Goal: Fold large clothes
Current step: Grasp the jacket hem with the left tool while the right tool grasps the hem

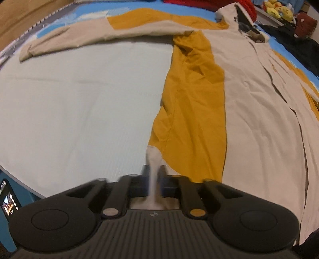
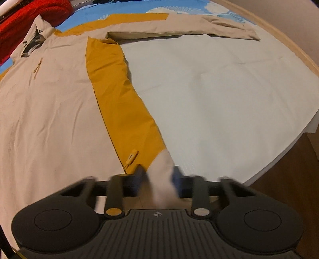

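Note:
A large beige and mustard jacket (image 1: pixel 249 99) lies spread on a pale sheet, front up, collar far away. In the left wrist view its left sleeve (image 1: pixel 95 35) stretches out to the left. My left gripper (image 1: pixel 153 173) is shut on the jacket's bottom left hem corner (image 1: pixel 152 157), a beige tab below the mustard side panel (image 1: pixel 191 111). In the right wrist view the jacket (image 2: pixel 49 99) fills the left, its right sleeve (image 2: pixel 179 29) reaching right. My right gripper (image 2: pixel 159 175) is shut on the bottom right hem corner (image 2: pixel 162 161) by the mustard panel (image 2: pixel 119 95).
The pale sheet (image 1: pixel 79 99) covers a bed with a blue patterned cover (image 2: pixel 119 10). Red fabric (image 2: pixel 30 18) and dark clothes (image 1: pixel 295 39) lie beyond the collar, with plush toys (image 1: pixel 279 10). A phone (image 1: pixel 8 199) sits at lower left. The bed's edge (image 2: pixel 289 143) drops off at right.

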`<state>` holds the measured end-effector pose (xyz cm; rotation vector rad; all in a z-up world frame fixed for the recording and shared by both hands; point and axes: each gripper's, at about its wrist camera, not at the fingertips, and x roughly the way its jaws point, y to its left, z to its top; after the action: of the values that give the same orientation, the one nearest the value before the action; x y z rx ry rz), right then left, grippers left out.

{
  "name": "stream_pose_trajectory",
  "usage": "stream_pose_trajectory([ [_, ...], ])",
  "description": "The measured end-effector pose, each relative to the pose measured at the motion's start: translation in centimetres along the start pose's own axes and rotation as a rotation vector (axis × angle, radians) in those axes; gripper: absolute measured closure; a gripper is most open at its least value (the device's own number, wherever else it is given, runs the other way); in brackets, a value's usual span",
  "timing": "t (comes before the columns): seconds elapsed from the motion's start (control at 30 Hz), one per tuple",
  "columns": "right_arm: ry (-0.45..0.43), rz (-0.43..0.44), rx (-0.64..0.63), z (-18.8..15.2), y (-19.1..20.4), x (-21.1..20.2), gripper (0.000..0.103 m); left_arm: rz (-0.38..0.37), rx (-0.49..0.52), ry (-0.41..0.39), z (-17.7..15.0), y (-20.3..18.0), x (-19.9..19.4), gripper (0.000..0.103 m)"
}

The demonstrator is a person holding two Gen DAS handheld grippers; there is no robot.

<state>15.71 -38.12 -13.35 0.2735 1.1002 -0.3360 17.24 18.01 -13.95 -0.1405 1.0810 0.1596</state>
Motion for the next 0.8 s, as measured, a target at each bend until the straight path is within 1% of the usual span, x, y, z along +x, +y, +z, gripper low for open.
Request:
stream_pose_trajectory([
  [0.03,-0.013,0.018,0.011,0.1,-0.2,-0.3,0.1,-0.008,0.002,-0.018,-0.2,-0.1,-0.6,0.101],
  [0.1,-0.041,0.043,0.024,0.1,-0.5,-1.1,0.103,-0.012,0.017,-0.053,-0.6,-0.4,-2.1,0.102],
  [0.2,-0.083,0.029,0.029,0.0,-0.9,-2.3,0.103,0.005,0.054,-0.089,-0.9,-1.1,-3.6,0.102],
  [0.23,-0.093,0.014,0.028,0.0,-0.9,-2.6,0.103,0.02,0.063,-0.086,-1.0,-1.2,-3.9,0.102],
  [0.3,-0.097,-0.019,0.018,-0.1,-0.8,-2.8,0.103,0.037,0.066,-0.044,-1.1,-1.1,-3.3,0.102],
  [0.37,-0.082,-0.057,-0.011,-0.3,-0.4,-2.4,0.103,0.054,0.079,0.0,-1.1,-1.2,-2.7,0.102],
  [0.4,-0.073,-0.069,-0.027,-0.4,-0.1,-2.1,0.103,0.077,0.099,0.01,-1.1,-1.6,-2.4,0.1],
  [0.43,-0.068,-0.083,-0.043,-0.4,0.2,-1.9,0.102,0.101,0.122,0.007,-1.0,-2.0,-2.3,0.099],
  [0.47,-0.08,-0.103,-0.049,-0.4,0.5,-1.9,0.1,0.125,0.142,-0.01,-1.0,-2.4,-2.4,0.097],
  [0.5,-0.119,-0.125,-0.049,-0.3,0.8,-2.1,0.099,0.145,0.165,-0.046,-0.8,-2.9,-2.9,0.095],
  [0.53,-0.167,-0.134,-0.061,-0.3,1.1,-2.7,0.095,0.152,0.186,-0.086,-0.6,-3.4,-3.4,0.088],
  [0.57,-0.207,-0.125,-0.077,-0.3,1.3,-3.3,0.092,0.135,0.204,-0.132,-0.4,-4.0,-4.0,0.084],
  [0.6,-0.236,-0.098,-0.093,-0.2,1.7,-3.7,0.083,0.098,0.21,-0.161,-0.1,-4.4,-4.3,0.08],
  [0.63,-0.256,-0.062,-0.111,-0.2,2.1,-4.0,0.071,0.06,0.208,-0.17,0.0,-4.7,-4.4,0.077],
  [0.67,-0.262,-0.026,-0.132,-0.2,2.6,-4.0,0.066,0.019,0.199,-0.158,0.2,-5.0,-4.0,0.076],
  [0.7,-0.242,0.011,-0.152,-0.3,3.1,-3.7,0.059,-0.017,0.185,-0.115,0.2,-5.2,-3.2,0.073],
  [0.73,-0.205,0.042,-0.164,-0.3,3.3,-3.1,0.057,-0.037,0.169,-0.052,0.0,-5.5,-2.2,0.071],
  [0.77,-0.135,0.067,-0.178,-0.4,3.7,-2.1,0.057,-0.045,0.15,0.04,-0.2,-5.5,-0.6,0.064],
  [0.8,-0.05,0.073,-0.193,-0.6,4.1,-0.9,0.057,-0.04,0.137,0.099,-0.4,-5.5,0.3,0.063],
])
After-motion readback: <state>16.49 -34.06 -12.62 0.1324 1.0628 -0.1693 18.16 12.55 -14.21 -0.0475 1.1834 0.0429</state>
